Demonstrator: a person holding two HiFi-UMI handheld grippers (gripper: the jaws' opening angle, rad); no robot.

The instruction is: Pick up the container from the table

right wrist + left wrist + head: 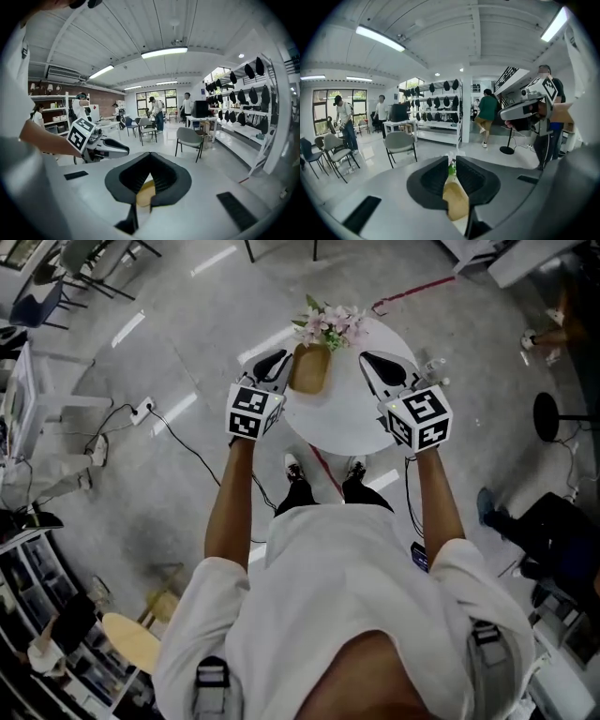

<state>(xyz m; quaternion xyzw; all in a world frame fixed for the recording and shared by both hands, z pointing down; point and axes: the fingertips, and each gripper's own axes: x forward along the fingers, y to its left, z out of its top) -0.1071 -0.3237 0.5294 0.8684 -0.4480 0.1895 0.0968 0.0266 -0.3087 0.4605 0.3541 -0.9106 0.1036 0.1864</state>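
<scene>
- The container point(309, 369), a tan vessel with pink flowers point(330, 322) at its top, stands on the round white desk point(349, 420), toward the 11 o'clock part of the desk top in the head view.
- The left tool point(272, 362) is just beside the container, which lies at about 3 o'clock from it. I cannot tell from this view if they touch.
- The right tool point(384, 367) is on the other side, with the container at about 9 o'clock from it and bare desk between them. So the left one is the nearer, in my judgement.
- In the head view the container shows longer along the 12 to 6 o'clock line, with the flowers at the 12 o'clock end. Both tools point also toward 12 o'clock, so they lie along its sides and not across it.
- In the left gripper view the jaws are very narrow, with only a thin slit between them. The green and white of the flowers shows through the slit and the tan body shows under it. Nothing is clamped, as far as I can see.
- In the right gripper view the jaw tips meet and hold nothing. A tan patch shows under them, and I cannot tell what it is.
- I judge the grasp is not yet made: the jaws are too narrow for the body, so the left tool needs to widen first and then turn toward 3 o'clock.
</scene>
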